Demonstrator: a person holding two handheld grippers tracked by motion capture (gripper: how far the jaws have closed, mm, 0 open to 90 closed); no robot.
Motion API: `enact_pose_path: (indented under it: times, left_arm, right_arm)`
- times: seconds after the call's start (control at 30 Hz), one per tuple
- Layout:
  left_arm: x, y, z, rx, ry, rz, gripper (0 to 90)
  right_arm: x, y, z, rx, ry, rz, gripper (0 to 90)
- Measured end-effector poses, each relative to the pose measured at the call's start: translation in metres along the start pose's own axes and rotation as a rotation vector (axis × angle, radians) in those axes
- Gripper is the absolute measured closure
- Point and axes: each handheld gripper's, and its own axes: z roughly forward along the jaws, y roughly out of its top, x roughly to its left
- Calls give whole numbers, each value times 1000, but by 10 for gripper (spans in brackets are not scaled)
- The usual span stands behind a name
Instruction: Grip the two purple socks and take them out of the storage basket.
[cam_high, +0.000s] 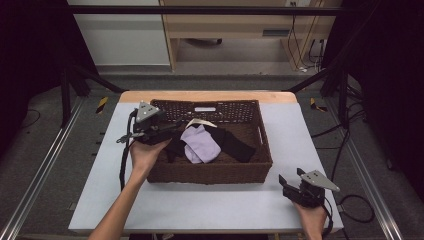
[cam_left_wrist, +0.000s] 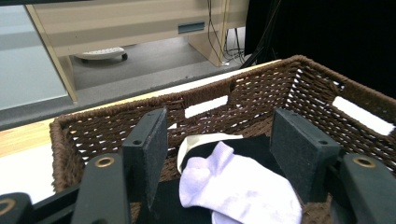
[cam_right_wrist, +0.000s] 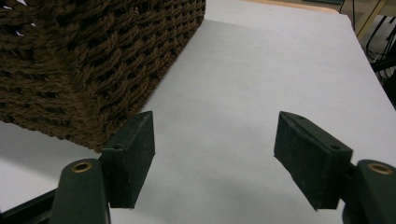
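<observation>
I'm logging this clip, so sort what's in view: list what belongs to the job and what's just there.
In the job:
left gripper, open over the basket
brown woven wicker basket
pale lilac sock
black garment

Just there:
right gripper, open over bare table
white table top
wooden cabinet

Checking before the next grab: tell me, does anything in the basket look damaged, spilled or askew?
Nothing stands out. The lilac sock lies loosely on the black garment inside the wicker basket, which sits square and intact.
</observation>
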Motion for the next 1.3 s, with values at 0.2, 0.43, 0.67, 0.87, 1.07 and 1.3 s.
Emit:
enact_pose_path:
  times: [0.2, 0.43, 0.67, 0.87, 1.07, 1.3]
  left_arm:
    - [4, 5, 19, 8, 3, 15, 391]
    - [0, 5, 43, 11, 18, 95, 400]
    - [-4, -4, 68, 91, 14, 136, 437]
    - [-2, -12, 83, 166, 6, 112, 463]
    - [-1, -21, 95, 262, -12, 132, 501]
    - [1, -31, 107, 358, -45, 127, 546]
  right_arm:
    - [-1, 0, 0, 3, -1, 2, 294]
    - [-1, -1, 1, 5, 0, 5, 300]
    - [-1, -1, 1, 5, 2, 6, 302]
    - [0, -1, 1, 4, 3, 2, 301]
    - [0, -1, 1, 6, 4, 6, 301]
    - [0, -1, 2, 10, 5, 6, 302]
